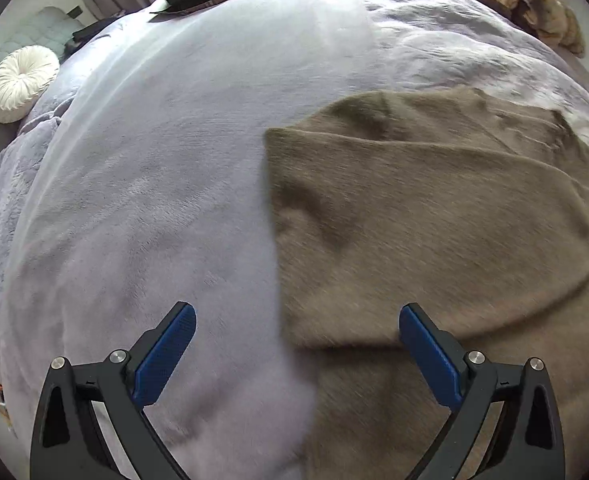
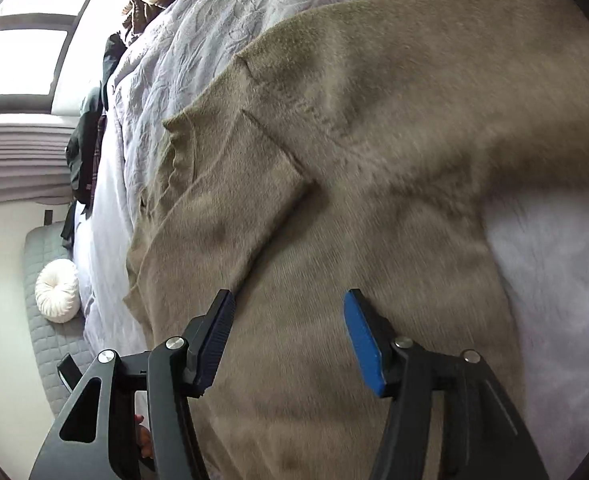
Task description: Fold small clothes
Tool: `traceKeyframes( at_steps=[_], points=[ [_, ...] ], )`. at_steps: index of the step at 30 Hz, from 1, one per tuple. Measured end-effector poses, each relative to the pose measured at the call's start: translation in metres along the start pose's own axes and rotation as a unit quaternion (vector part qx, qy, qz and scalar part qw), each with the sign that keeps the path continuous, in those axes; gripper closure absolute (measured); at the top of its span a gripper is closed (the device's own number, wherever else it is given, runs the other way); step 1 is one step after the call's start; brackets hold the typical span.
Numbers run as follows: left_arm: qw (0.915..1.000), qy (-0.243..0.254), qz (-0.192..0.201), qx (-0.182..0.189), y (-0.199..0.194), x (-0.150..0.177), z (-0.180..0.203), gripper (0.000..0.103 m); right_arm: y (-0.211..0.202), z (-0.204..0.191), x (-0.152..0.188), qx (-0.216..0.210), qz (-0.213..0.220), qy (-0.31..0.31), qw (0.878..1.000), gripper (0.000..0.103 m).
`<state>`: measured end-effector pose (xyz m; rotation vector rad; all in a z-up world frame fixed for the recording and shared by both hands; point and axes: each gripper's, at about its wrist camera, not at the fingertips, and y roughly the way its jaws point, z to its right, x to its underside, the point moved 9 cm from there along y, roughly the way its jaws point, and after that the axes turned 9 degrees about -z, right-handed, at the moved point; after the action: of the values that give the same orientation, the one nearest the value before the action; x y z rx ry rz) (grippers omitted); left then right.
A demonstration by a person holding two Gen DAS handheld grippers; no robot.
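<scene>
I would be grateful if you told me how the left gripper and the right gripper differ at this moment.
The left gripper stands wider open than the right gripper. The left one straddles the edge of the brown sweater, half over the lilac blanket; the right one hangs wholly over the sweater. Both are open, holding nothing, with blue pads.

Lavender plush bedspread (image 1: 154, 168), round white cushion (image 1: 20, 82) on grey quilted mat (image 2: 50, 344), bright window (image 2: 22, 60), pleated curtain (image 2: 18, 160).

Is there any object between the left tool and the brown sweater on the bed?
Nothing visible does. The left tool stands open above the near edge of the brown sweater, which lies on the lilac blanket. The white round cushion is far off to the side.
</scene>
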<state>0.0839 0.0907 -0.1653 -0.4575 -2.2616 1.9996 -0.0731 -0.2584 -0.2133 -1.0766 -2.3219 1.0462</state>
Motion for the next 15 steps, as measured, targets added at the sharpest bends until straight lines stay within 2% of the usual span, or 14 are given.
traceKeyframes(
  at_steps=[5,15],
  points=[
    [0.9994,0.019,-0.009,0.029,-0.018,0.023,0.031,0.001,-0.009,0.007,0.016,-0.02,-0.006,0.02,1.0,0.042],
    [0.9953,0.077,-0.021,0.056,-0.047,0.051,0.112,0.001,-0.043,0.043,0.027,-0.047,0.007,0.058,0.997,0.042]
  ],
)
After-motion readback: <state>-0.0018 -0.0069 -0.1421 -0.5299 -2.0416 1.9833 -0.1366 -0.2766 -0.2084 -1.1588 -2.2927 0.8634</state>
